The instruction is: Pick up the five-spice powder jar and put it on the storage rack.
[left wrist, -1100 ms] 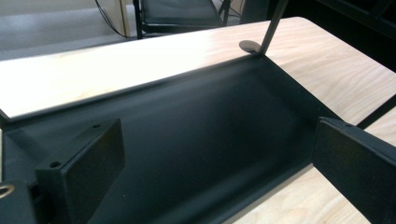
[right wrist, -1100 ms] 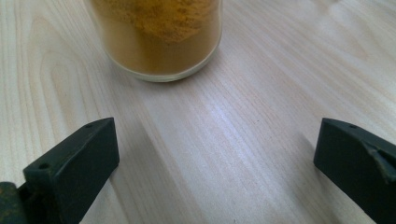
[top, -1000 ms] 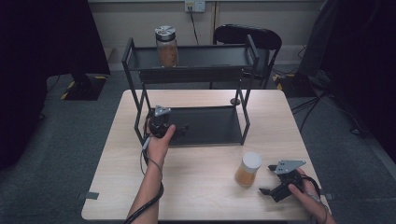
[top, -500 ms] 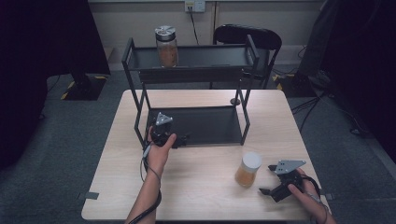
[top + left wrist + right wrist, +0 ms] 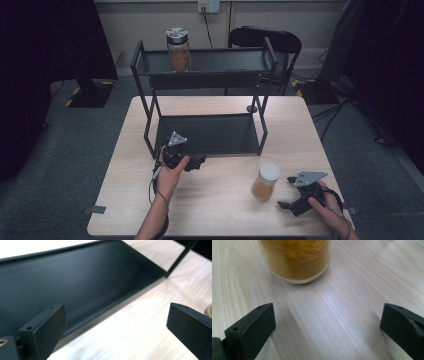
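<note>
A black two-tier rack (image 5: 205, 80) stands on the far half of the wooden table (image 5: 210, 210). A glass jar with a silver lid (image 5: 178, 50) rests on the left part of its top shelf. A second jar with a white lid and orange-brown powder (image 5: 265, 181) stands on the table at front right, and its base (image 5: 297, 262) sits just ahead of my right gripper (image 5: 327, 306). My right gripper (image 5: 285, 192) is open and holds nothing. My left gripper (image 5: 198, 162) is open at the front lip of the bare lower shelf (image 5: 75, 277), holding nothing.
The rack's front posts (image 5: 262, 125) frame the lower shelf opening. A dark chair (image 5: 265, 37) stands behind the table. Bare tabletop lies between my two hands. Grey carpet surrounds the table.
My left gripper has drawn back from over the lower shelf toward the table's front, ending at the shelf's front lip. The right gripper and the white-lidded jar have not moved.
</note>
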Demonstrator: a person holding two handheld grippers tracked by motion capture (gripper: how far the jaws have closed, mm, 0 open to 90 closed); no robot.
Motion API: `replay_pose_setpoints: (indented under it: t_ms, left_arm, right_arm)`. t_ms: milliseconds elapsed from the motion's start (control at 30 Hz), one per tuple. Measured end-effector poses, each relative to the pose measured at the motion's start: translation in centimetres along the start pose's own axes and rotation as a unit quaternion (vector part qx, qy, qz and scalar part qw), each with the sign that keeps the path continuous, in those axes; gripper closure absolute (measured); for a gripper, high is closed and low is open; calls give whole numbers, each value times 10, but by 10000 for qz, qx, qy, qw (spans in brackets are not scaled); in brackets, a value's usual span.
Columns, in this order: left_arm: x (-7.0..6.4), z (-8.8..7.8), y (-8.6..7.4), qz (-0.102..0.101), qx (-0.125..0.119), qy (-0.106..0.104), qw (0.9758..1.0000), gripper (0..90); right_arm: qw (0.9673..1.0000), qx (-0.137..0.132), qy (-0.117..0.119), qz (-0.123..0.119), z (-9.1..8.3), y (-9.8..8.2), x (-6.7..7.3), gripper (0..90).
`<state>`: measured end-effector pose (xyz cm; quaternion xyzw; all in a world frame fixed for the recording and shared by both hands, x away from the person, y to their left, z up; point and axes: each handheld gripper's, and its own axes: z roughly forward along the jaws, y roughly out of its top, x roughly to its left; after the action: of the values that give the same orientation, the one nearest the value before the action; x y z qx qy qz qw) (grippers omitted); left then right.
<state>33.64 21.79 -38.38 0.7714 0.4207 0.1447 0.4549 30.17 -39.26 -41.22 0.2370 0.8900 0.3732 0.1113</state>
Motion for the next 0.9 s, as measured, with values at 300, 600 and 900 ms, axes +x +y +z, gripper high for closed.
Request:
replay_pose_setpoints:
  t_ms: [300,600,900]
  left_arm:
    - [-7,-4,-10,156,210,-160,9995,24]
    - [-14,-3,-28,95,354,-185,9992,24]
    - [-19,-8,-35,95,537,-61,9985,25]
  right_arm:
    - [10000,0,1,1,0,0,0,0]
    - [10000,0,1,-2,0,0,0,0]
    - [10000,0,1,-1,0,0,0,0]
